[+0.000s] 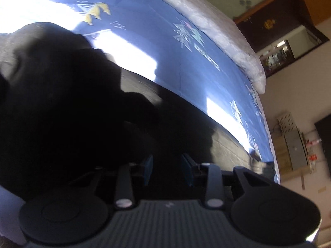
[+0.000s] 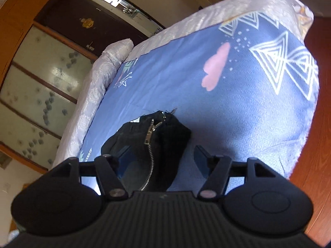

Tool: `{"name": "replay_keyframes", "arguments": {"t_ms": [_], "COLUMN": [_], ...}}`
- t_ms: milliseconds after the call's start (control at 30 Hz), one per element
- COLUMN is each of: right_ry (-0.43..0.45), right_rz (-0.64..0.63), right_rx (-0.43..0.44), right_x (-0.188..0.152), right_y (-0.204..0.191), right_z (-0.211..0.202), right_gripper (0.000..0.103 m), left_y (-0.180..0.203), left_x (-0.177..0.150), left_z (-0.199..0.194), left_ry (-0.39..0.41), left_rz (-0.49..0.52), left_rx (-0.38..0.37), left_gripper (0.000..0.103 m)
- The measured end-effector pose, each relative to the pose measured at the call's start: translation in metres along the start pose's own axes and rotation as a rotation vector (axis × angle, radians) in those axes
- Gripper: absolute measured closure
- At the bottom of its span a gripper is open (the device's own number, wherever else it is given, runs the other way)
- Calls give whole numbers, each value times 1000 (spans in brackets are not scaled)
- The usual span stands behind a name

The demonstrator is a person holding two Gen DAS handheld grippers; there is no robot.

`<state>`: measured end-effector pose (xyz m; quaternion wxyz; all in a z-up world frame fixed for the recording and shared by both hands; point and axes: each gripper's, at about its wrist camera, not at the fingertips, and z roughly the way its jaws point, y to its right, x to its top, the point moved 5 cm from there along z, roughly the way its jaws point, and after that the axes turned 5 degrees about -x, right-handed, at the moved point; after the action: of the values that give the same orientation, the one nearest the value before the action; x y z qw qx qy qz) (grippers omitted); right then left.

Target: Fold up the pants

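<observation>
Right tongs (image 2: 160,159) tilted down (spread wide), over black pants (image 2: 149,144) — untouched.

One pair of black pants (image 2: 161,136) (a single metal zipper (image 2: 152,142) showing), one blue patterned bedsheet (image 2: 248,113), two grippers, left gripper (image 1: 166,170), right gripper (image 2: 162,161)

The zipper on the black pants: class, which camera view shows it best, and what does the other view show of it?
The right wrist view shows the zipper best: its silver teeth run sharp and lit down the black pants, between the open right gripper fingers. The left wrist view shows only dark, shadowed pants fabric on the blue sheet; no zipper is visible there.
</observation>
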<state>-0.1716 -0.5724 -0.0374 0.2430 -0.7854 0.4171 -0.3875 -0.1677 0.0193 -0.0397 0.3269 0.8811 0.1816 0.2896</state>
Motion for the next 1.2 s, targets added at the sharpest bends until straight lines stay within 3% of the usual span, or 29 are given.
{"name": "replay_keyframes", "arguments": {"t_ms": [67, 267, 333, 367, 400, 433, 600, 733, 767, 900, 1100, 1133, 1200], "right_ry": [-31, -5, -3, -24, -64, -74, -38, -69, -88, -103, -69, -67, -79], "right_rz": [30, -22, -88, -110, -109, -107, -343, -627, -725, -1040, -1280, -1300, -1348], "right_rx": [1, 29, 6, 7, 28, 53, 206, 295, 301, 289, 303, 309, 333], "right_x": [-2, 2, 2, 0, -2, -6, -47, -104, -124, -190, -250, -255, -260], "right_y": [5, -15, -26, -31, -35, -42, -110, -163, -176, -200, -203, -203, -199], "right_z": [17, 50, 58, 63, 68, 67, 26, -3, -5, -9, -18, -20, -25], "right_gripper": [30, 30, 50, 74, 84, 85, 86, 87, 87, 88, 88, 88, 87], "left_y": [27, 105, 124, 132, 136, 140, 153, 159, 159, 142, 108, 105, 103], "left_x": [-3, -14, -15, -17, -18, -18, -17, -16, -17, -21, -26, -25, -23], "left_z": [16, 52, 58, 61, 61, 62, 74, 92, 98, 114, 126, 125, 124], "left_ry": [-44, -159, -178, -185, -189, -192, -207, -238, -244, -302, -310, -296, -266], "left_rz": [47, 196, 216, 224, 229, 230, 186, 138, 119, 22, -121, -131, -126], "left_rx": [-28, -112, -145, -160, -171, -180, -219, -246, -248, -290, -285, -292, -312], "left_gripper": [73, 73, 71, 71, 71, 69, 47, 6, 4, 2, 1, 5, 31]}}
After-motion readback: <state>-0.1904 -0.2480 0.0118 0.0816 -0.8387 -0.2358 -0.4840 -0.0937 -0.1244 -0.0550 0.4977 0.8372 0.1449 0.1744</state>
